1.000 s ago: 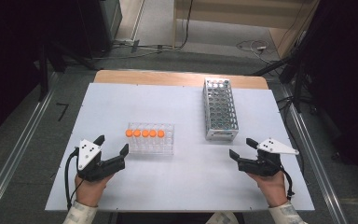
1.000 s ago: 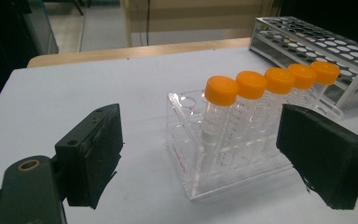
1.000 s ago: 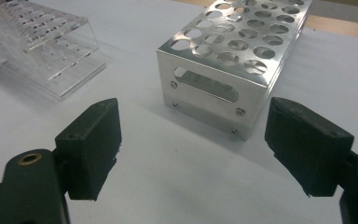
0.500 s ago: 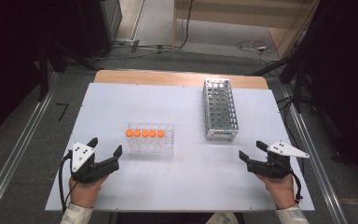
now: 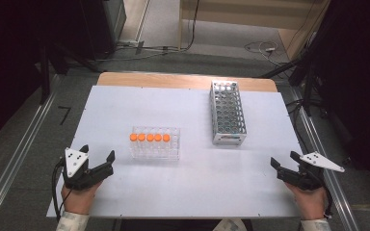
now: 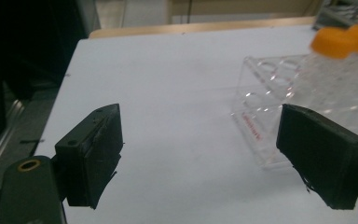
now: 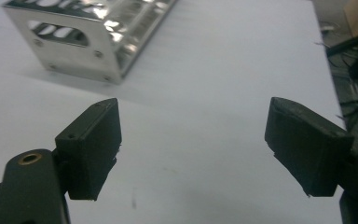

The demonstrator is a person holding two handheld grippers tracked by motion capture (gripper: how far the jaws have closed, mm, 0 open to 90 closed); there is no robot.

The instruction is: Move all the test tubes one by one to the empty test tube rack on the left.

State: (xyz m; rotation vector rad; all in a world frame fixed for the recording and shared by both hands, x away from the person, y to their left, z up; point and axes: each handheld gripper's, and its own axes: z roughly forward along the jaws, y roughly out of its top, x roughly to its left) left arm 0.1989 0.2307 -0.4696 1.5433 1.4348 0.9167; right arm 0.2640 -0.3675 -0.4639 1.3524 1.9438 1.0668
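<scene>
At lower corners of high view: left gripper [image 5: 98,160] and right gripper [image 5: 284,164] parked with jaws spread wide, nothing held. Stayed short of clear rack [image 5: 155,149] with orange-capped tubes [image 5: 150,137] and metal rack [image 5: 227,120], probably staged for a pick.

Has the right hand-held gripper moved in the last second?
Yes. The right hand-held gripper pulled back toward the table's near-right corner, away from the metal rack.

1. Light falls from overhead onto the white table [image 5: 197,187], which glows bright and even, while the floor and the room's edges sink into near black.
2. Shadows are soft and short, hugging the clear rack [image 5: 155,143] and the metal rack [image 5: 228,119].
3. Up close, the orange caps [image 6: 345,41] blur and bleed, out of focus.
4. The metal rack throws glare in the right gripper view, its holes smeared.
5. Both gripper views look grainy and slightly washed.
</scene>
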